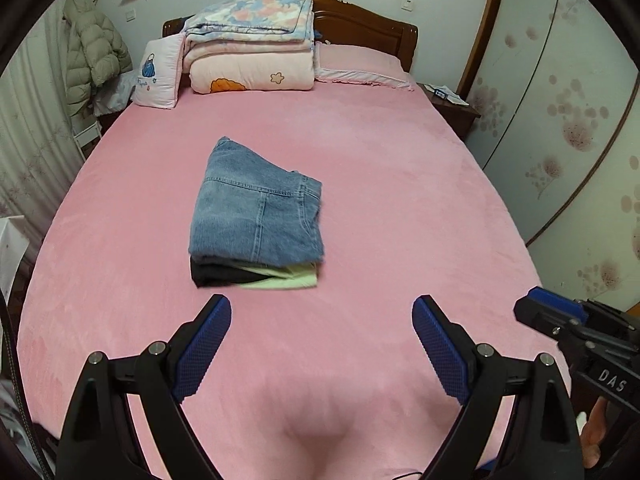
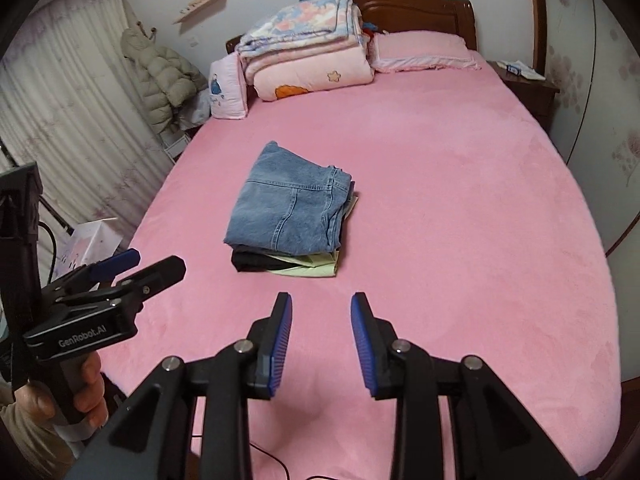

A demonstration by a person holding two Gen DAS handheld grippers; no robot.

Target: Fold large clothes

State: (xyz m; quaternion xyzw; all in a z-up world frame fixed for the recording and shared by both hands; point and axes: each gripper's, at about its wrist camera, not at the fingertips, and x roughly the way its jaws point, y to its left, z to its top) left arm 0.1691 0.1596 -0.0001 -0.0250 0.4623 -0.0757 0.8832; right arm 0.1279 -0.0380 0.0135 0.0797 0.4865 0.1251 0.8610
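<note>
**Mia:** Two black arms with blue pads are sitting right up close. That is the left gripper, and its fingers are spreading wide with nothing between them.

**Ben:** And the right gripper?

**Mia:** Its fingers are standing a little apart, much closer together than the left ones. Nothing is sitting between them either.

**Ben:** Where are the clothes?

**Mia:** A bit further up, near the middle of the pink bed. The folded jeans are lying on top of a black piece and a light green piece. Both grippers are hanging above the sheet, well apart from the pile.

**Ben:** So which step is going on?

**Mia:** I am thinking the jeans are done and the hands are letting go. Next they are needing another big piece to fold, but I am not seeing one on the bed.

**Ben:** What is lying far back?

**Mia:** Folded blankets and a pink pillow are resting by the wooden headboard.

**Ben:** Is one view showing more?

**Mia:** Yes. The right wrist view is showing the hand holding the left tool, and a dark stand by the curtain. The left wrist view is showing only the right tool's tip at its edge
</note>
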